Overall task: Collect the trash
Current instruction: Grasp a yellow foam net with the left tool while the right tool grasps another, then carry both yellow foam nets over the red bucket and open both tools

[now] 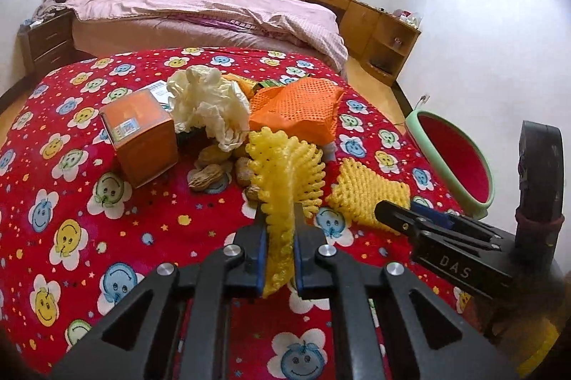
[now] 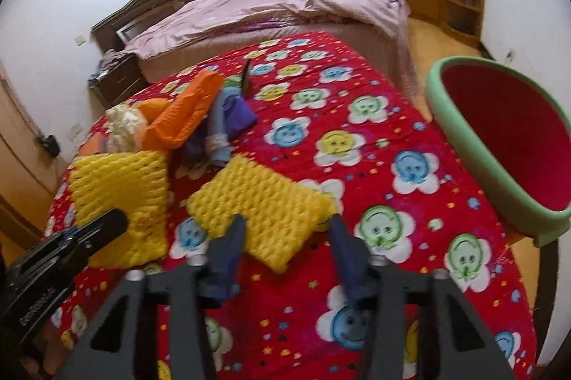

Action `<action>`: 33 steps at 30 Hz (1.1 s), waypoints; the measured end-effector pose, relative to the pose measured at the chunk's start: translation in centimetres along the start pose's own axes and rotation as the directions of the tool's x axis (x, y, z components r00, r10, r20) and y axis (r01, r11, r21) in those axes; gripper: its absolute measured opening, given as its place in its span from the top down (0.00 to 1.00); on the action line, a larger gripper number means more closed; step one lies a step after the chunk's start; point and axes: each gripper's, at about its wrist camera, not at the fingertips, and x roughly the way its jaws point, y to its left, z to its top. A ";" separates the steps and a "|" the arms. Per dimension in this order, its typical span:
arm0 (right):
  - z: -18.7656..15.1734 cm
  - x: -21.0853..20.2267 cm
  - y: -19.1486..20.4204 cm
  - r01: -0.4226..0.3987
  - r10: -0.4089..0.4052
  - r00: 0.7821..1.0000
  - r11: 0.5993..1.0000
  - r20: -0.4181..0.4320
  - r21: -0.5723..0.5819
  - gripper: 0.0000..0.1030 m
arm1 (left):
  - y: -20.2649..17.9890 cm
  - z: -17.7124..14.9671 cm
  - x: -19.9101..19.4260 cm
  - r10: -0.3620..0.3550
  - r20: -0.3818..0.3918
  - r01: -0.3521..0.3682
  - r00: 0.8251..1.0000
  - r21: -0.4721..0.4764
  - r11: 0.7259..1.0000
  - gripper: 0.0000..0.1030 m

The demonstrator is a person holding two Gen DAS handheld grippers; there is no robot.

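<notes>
The left gripper (image 1: 280,219), angled downward over the red smiley-print bench (image 1: 71,201), has its fingers clamped on a yellow foam net (image 1: 282,166) just beside the peanuts (image 1: 210,176). The right gripper (image 2: 287,237), also pitched down, holds its fingers apart around a second yellow foam net (image 2: 260,201) without pressing it. Right of that net, the green-rimmed red bin (image 2: 499,137) shows nothing inside.

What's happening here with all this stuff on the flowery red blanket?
Someone is clearing trash with two hand-held tools. The left claw is clamped on a yellow foam net beside the peanut shells. The right claw hovers open over a second yellow foam net lying flat. The green-rimmed bin waits alongside.
</notes>
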 end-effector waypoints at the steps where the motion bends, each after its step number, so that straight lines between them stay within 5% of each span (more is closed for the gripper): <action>1: 0.0 -0.1 0.2 -0.008 0.008 1.000 1.000 0.001 -0.007 0.70 | -0.1 0.0 -0.2 -0.001 0.005 0.001 1.000 -0.004 1.000 0.90; 2: -0.1 -0.2 0.3 -0.014 0.014 1.000 1.000 0.005 -0.014 0.82 | -0.1 0.0 -0.3 -0.002 0.007 0.002 1.000 -0.005 1.000 0.90; 4: -0.2 -0.9 0.8 -0.015 0.016 1.000 0.999 0.027 -0.034 0.89 | -0.4 -0.1 -0.9 -0.007 0.014 0.007 1.000 -0.009 1.000 0.90; 20: 0.8 -9.2 -2.3 -0.045 0.046 0.973 0.999 0.224 -0.012 0.89 | -4.7 2.3 -3.8 -0.041 0.045 0.041 0.998 0.012 0.999 0.90; 33: 2.1 -12.6 -10.3 -0.011 -0.022 0.946 0.995 0.322 0.101 0.89 | -12.3 5.9 -0.7 -0.084 0.024 0.080 0.996 0.119 0.990 0.90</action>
